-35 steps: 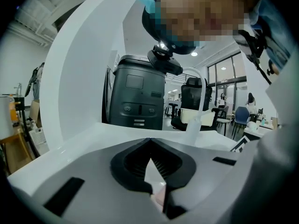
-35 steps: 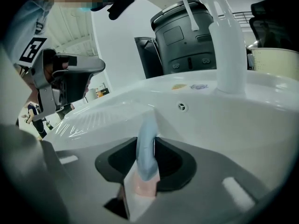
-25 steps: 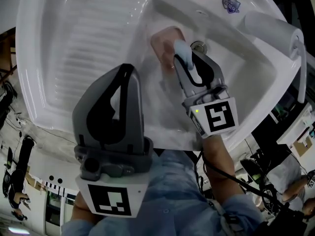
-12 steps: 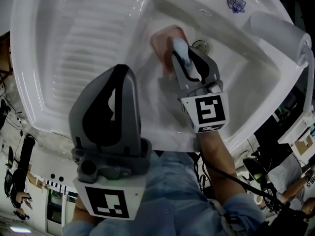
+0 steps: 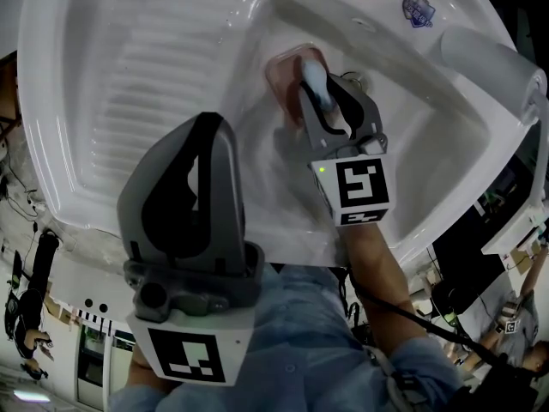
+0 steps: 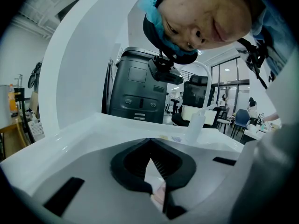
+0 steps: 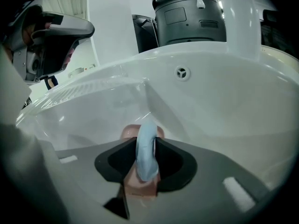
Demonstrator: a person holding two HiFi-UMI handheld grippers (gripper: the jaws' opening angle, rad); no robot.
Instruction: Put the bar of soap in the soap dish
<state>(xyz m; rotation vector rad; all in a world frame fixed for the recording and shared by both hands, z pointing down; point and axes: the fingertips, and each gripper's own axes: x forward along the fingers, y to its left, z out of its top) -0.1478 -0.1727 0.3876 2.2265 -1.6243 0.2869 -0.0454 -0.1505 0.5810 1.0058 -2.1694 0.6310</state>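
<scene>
A pink soap dish (image 5: 286,65) lies on the floor of the white sink (image 5: 51,144) basin, close to the drain. My right gripper (image 5: 322,93) is shut on a pale blue bar of soap (image 5: 314,81), held on edge just above the dish. The right gripper view shows the soap (image 7: 146,133) standing between the dark pads, with the dish (image 7: 128,133) directly behind and below it. Whether the soap touches the dish I cannot tell. My left gripper (image 5: 214,120) hangs shut and empty over the sink's near side; its tips (image 6: 149,142) meet.
A ribbed drainboard (image 5: 163,67) fills the sink's left half. A round overflow hole (image 7: 182,73) sits in the basin's back wall. A white bottle (image 6: 194,127) stands on the sink's far rim. Two stickers (image 5: 416,9) mark the top edge.
My right gripper has sunk with the soap, closer over the pink dish, and tipped a little steeper. The left gripper has stayed where it was.
</scene>
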